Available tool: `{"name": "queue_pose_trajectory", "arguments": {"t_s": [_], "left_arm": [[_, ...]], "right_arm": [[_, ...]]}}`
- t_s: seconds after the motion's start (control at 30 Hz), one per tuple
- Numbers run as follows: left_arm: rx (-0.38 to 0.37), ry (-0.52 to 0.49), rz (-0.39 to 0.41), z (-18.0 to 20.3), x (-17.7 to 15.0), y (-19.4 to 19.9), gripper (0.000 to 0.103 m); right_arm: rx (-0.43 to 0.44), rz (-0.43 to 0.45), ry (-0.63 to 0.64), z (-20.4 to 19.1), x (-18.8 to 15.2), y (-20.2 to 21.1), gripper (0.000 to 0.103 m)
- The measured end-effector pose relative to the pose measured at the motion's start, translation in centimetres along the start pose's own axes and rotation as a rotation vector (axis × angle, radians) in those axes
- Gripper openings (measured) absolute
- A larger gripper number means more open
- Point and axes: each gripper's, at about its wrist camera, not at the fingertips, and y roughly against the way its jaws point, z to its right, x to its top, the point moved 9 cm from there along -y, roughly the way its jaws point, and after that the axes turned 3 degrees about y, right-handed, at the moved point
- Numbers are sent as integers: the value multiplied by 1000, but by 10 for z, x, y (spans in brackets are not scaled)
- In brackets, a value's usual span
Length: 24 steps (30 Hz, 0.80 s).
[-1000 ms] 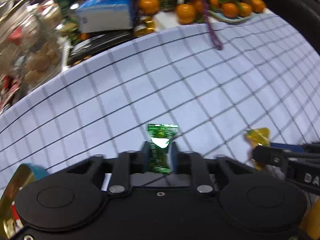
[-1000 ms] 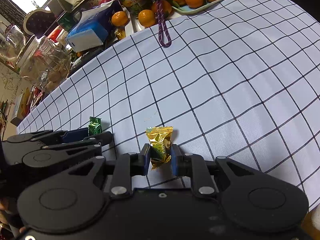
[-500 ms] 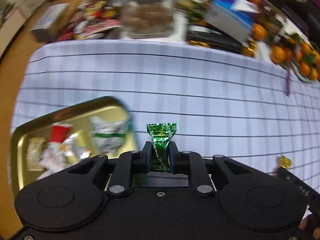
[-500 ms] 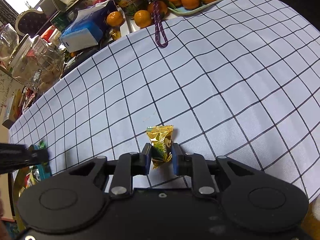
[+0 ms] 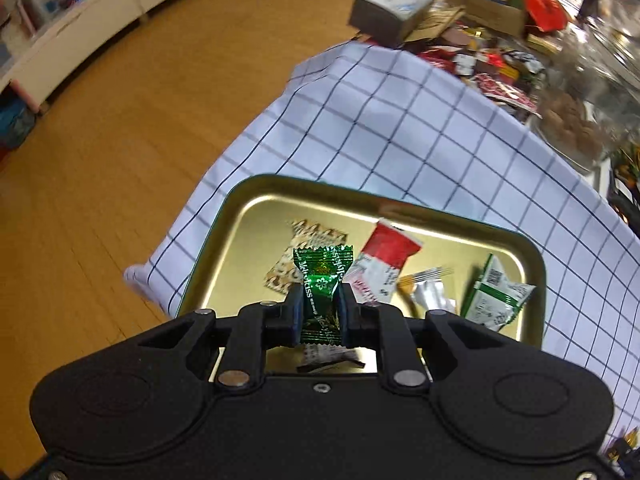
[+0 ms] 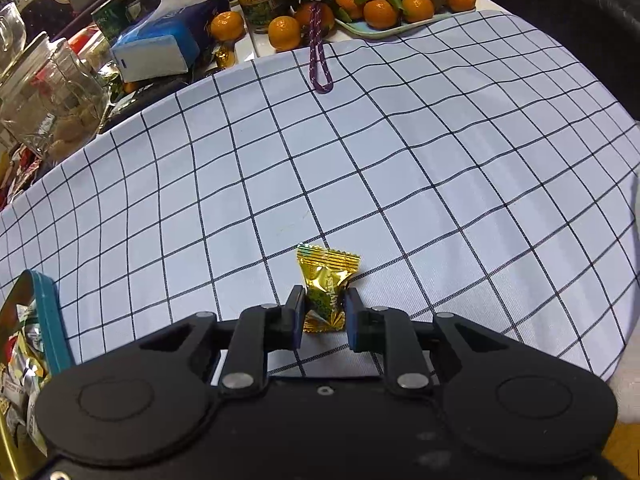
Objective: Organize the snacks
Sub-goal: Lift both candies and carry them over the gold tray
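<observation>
The left gripper (image 5: 319, 307) has its jaws clenched on a green candy (image 5: 321, 284) above the gold tray (image 5: 224, 236) holding snack packets (image 5: 496, 296) at 2 o'clock, while the right gripper (image 6: 322, 307) pinches a gold candy (image 6: 326, 280) over the checked tabletop (image 6: 400, 160), oranges (image 6: 384, 8) at 12 o'clock

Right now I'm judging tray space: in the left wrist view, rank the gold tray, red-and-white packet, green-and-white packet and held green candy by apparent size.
1. Gold tray
2-3. Red-and-white packet, green-and-white packet: look alike
4. Green candy, though nearness to the camera enlarges it
</observation>
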Motion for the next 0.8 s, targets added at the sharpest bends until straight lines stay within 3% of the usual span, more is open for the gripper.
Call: {"name": "queue_pose_trajectory", "arguments": {"t_s": [0.2, 0.53, 0.8], "left_arm": [[-2, 44, -38, -9, -1, -11, 23], [27, 5, -35, -5, -3, -13, 23], [34, -4, -27, -5, -3, -12, 23]], "right_arm": [[122, -31, -40, -43, -5, 14, 21], [368, 53, 228, -185, -27, 74, 21], [485, 75, 351, -248, -48, 103, 21]]}}
